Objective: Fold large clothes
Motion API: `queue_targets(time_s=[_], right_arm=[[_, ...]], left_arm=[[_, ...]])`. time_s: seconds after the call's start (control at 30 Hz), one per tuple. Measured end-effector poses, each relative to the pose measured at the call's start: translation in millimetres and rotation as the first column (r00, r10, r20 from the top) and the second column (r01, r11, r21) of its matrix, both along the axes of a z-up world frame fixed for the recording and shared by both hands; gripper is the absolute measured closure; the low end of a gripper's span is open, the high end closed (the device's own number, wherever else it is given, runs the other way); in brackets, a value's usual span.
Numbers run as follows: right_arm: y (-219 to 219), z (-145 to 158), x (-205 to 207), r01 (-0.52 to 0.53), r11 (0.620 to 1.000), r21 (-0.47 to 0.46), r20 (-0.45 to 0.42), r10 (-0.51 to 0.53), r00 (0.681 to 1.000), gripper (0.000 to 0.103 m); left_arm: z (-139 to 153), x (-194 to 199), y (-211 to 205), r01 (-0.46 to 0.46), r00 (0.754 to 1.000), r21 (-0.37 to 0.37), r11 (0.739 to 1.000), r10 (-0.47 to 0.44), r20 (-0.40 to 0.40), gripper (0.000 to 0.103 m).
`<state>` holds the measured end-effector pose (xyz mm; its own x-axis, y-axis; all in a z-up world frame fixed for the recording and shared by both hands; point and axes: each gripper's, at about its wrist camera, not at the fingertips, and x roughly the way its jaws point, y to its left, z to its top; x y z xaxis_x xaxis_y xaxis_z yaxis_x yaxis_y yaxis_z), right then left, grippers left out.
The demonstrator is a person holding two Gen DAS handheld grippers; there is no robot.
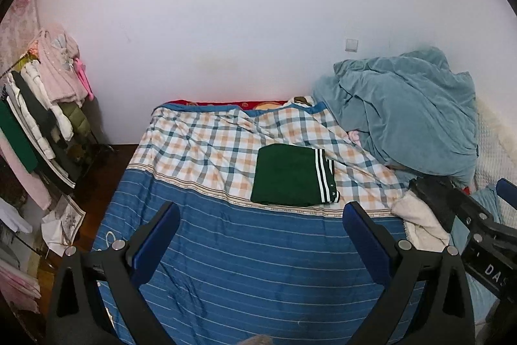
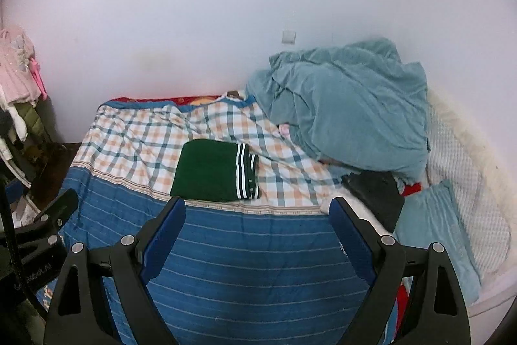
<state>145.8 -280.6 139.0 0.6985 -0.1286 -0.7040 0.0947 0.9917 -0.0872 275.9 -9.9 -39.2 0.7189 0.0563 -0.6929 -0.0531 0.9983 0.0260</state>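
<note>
A dark green garment point(image 1: 289, 175) with white stripes lies folded into a flat rectangle on the checked part of the bed cover; it also shows in the right wrist view point(image 2: 213, 172). My left gripper point(image 1: 261, 212) is open and empty, held above the blue striped cover point(image 1: 258, 264) just short of the garment. My right gripper point(image 2: 257, 207) is open and empty, also above the blue cover point(image 2: 258, 264) near the garment's front edge. The right gripper's body point(image 1: 478, 225) shows at the right of the left wrist view.
A heap of teal blanket point(image 2: 349, 105) fills the bed's back right. A black garment point(image 2: 374, 193) and a teal pillow point(image 2: 433, 225) lie at the right. A clothes rack point(image 1: 42, 118) stands left of the bed. A white wall is behind.
</note>
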Motion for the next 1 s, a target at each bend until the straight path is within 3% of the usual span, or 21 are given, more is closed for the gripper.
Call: queue_targets(time_s=[0.3, 0.43, 1.0], right_arm=[[3.5, 29.2, -31.8, -0.020, 1.000, -0.001, 0.038, 0.020, 0.999, 0.011], [5.5, 31.6, -32.4, -0.034, 0.999, 0.001, 0.031, 0.034, 0.999, 0.007], [10.4, 39.0, -34.1, -0.071, 0.997, 0.032, 0.068, 0.068, 0.995, 0.006]], left_arm=[[11.6, -22.8, 8.2, -0.029, 0.999, -0.032, 0.999, 0.029, 0.015, 0.000], [15.4, -30.8, 8.0, -0.032, 0.999, -0.019, 0.999, 0.032, 0.031, 0.000], [28.4, -42.3, 16.0, -0.061, 0.995, 0.004, 0.998, 0.061, 0.084, 0.000]])
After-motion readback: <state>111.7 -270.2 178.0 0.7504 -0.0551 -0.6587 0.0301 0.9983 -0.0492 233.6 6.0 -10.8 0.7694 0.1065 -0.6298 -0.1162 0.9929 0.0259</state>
